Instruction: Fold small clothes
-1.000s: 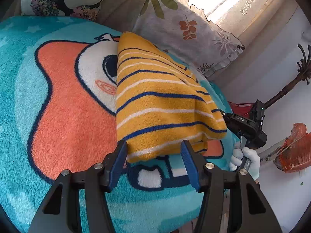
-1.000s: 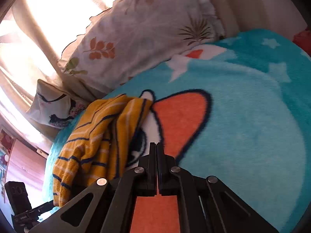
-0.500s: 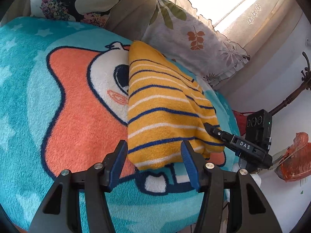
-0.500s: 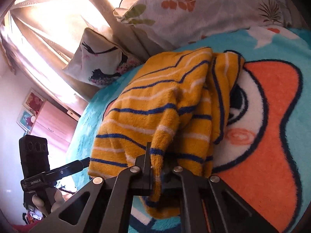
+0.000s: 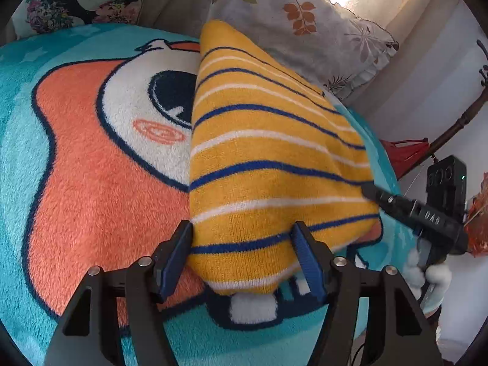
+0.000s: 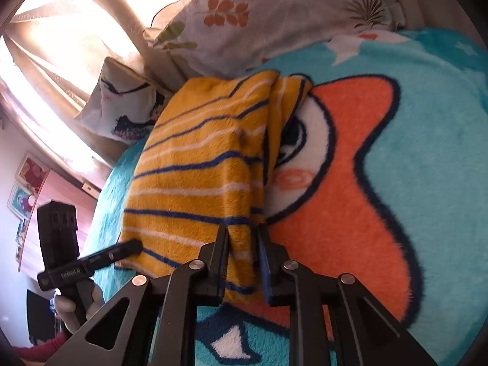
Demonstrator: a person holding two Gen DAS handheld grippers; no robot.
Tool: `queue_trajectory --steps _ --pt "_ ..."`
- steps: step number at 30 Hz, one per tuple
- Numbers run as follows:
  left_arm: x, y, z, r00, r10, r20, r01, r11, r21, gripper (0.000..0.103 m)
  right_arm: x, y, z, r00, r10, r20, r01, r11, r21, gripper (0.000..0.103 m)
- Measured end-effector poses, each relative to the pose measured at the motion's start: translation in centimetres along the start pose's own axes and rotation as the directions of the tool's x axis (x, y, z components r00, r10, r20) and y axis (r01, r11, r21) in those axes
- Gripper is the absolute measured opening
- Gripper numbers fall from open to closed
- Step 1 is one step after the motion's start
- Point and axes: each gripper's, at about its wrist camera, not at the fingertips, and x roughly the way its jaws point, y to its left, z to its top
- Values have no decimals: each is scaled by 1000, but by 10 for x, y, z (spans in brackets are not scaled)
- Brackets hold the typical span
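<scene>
The folded yellow knitted top with blue and white stripes (image 5: 268, 164) is laid mid-frame on the fluffy teal and orange blanket (image 5: 91, 201). It is straddled, unpinched, by the left gripper (image 5: 244, 253) and right gripper (image 6: 242, 259), whose jaws have just been opening.

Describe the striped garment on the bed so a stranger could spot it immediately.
Start at the fluffy turquoise blanket with the big orange cartoon shape; below the grey leaf-print pillow lies a folded mustard-yellow knit top. It alone carries thin navy and white stripes.
</scene>
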Motion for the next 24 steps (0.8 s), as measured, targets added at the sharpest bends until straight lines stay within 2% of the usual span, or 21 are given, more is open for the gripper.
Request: queue_trajectory --steps 3,5,6,8,10,12,14,17,19,21,23,24 --pt "2 -3 -3 1000 9 12 -9 1000 8 69 -31 11 20 989 -22 149 23 1000 -5 30" --pt "4 -5 -5 1000 14 20 -14 1000 13 72 -40 24 31 976 12 215 -7 1000 -24 36" --pt "4 -7 -6 999 21 25 -22 1000 19 72 -38 32 35 974 48 221 -40 998 -41 40" --pt "3 -9 -8 999 28 23 -28 999 18 72 -19 47 42 978 115 173 -103 992 -78 47" --pt "-3 -5 -11 1000 21 13 -21 1000 -6 72 15 57 46 989 118 92 -109 989 -96 54" --pt "-14 0 -16 1000 -1 21 2 999 -33 72 50 54 48 999 39 28 -36 994 -102 53" --pt "-29 6 -22 998 9 65 -6 999 -46 72 60 47 47 997 -13 76 22 993 -114 48" --pt "-53 13 -29 984 90 157 -85 996 -36 72 40 48 35 988 -41 151 58 992 -111 48" --pt "-63 15 -31 968 133 211 -129 991 -35 72 21 57 22 970 -116 213 147 979 -139 50" --pt "-71 15 -33 951 163 264 -160 987 -30 72 2 62 6 941 -193 278 244 957 -160 59" --pt "-75 10 -37 930 201 309 -208 978 -9 72 -14 63 -11 916 -236 324 297 942 -154 62" --pt "-77 6 -40 920 217 326 -231 973 6 72 -19 62 -20 911 -244 332 304 942 -141 63"
